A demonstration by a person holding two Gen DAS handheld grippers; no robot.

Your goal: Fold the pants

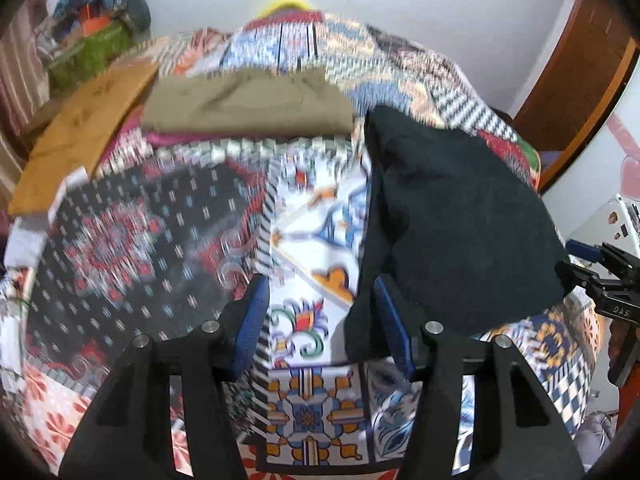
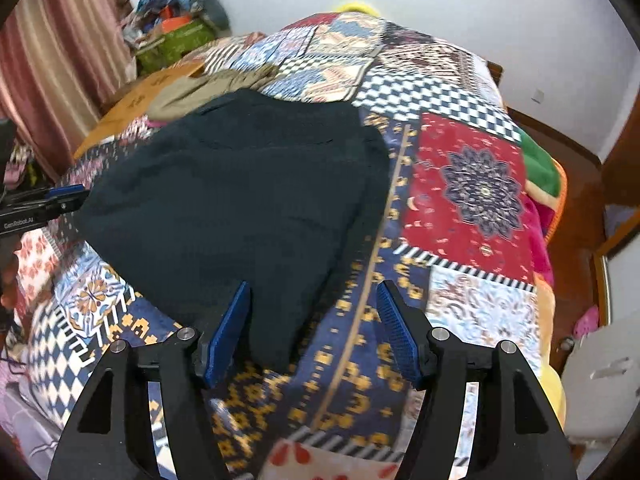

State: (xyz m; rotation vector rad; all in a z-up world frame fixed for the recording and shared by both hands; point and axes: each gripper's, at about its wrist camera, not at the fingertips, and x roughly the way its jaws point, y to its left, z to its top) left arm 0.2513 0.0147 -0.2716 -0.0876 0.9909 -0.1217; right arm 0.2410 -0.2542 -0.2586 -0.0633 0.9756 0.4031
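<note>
Pants (image 2: 240, 200) are lying folded on the quilt (image 2: 472, 184) — both grippers, left (image 1: 320, 316) and right (image 2: 314, 320), are hovering at 6 o'clock, fingers spread, gripping nothing.

Patchwork-quilted bed (image 2: 472, 184) — white walls (image 2: 460, 4) (striped curtain (image 2: 60, 48) left).

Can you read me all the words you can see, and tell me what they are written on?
"GenRobot.AI" on the side of the left gripper, seen at the left edge of the right wrist view.
"DAS" on the black body of the right gripper, at the right edge of the left wrist view.
Dark marks on the brown board are too blurred to read.
</note>
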